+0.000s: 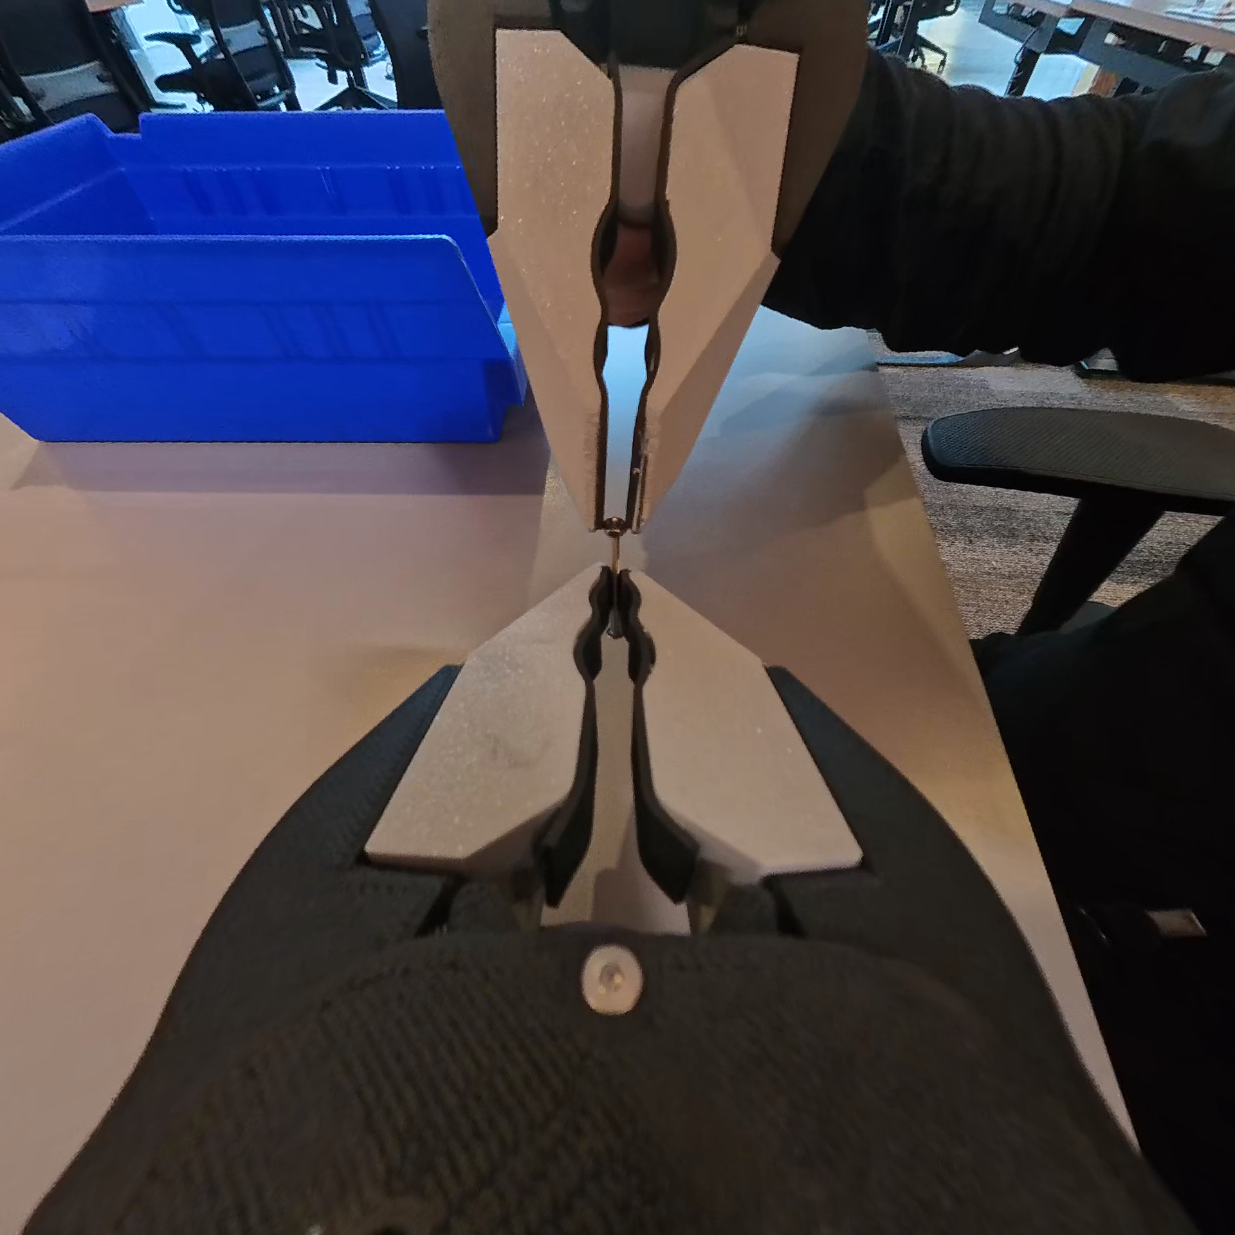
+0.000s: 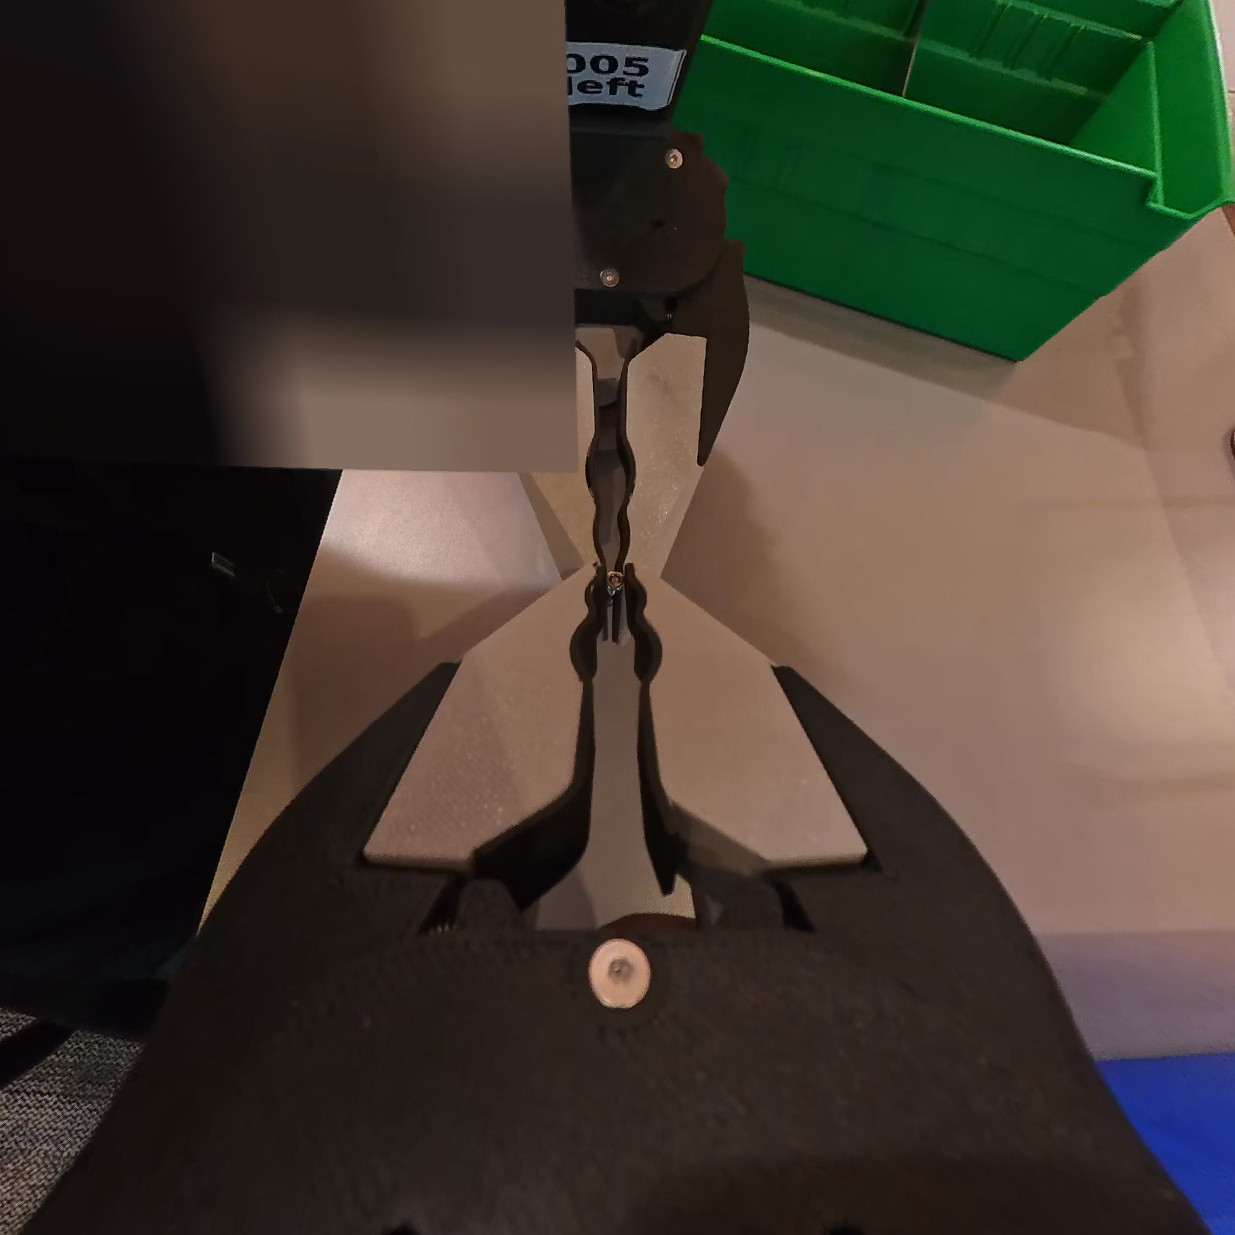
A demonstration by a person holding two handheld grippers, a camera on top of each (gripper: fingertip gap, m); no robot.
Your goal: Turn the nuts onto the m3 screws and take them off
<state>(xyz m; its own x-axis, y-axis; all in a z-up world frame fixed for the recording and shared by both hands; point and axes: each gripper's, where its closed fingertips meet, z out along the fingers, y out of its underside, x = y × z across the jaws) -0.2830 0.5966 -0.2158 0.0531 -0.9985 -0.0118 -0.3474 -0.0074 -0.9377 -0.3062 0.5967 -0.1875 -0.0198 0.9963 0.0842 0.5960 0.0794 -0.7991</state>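
In the left wrist view my left gripper [image 1: 615,576] is shut on a small M3 screw [image 1: 615,551]. Its thin shaft sticks out past the tips, and its head sits between the pads. My right gripper [image 1: 615,524] comes in from above, tip to tip, and is shut on a small nut [image 1: 613,523] at the end of the shaft. In the right wrist view the right gripper [image 2: 613,588] pinches the nut [image 2: 613,583], and the left gripper [image 2: 609,565] meets it from the far side. Both grippers are held above the pale table [image 1: 200,668].
A blue bin [image 1: 234,301] stands on the table behind and to the left. A green divided bin [image 2: 935,167] stands on the other side. The table's edge runs along the right, with an office chair [image 1: 1082,454] and a person's dark sleeve [image 1: 1002,220] beyond it. Both grippers' tips are close together, under 4 cm apart.
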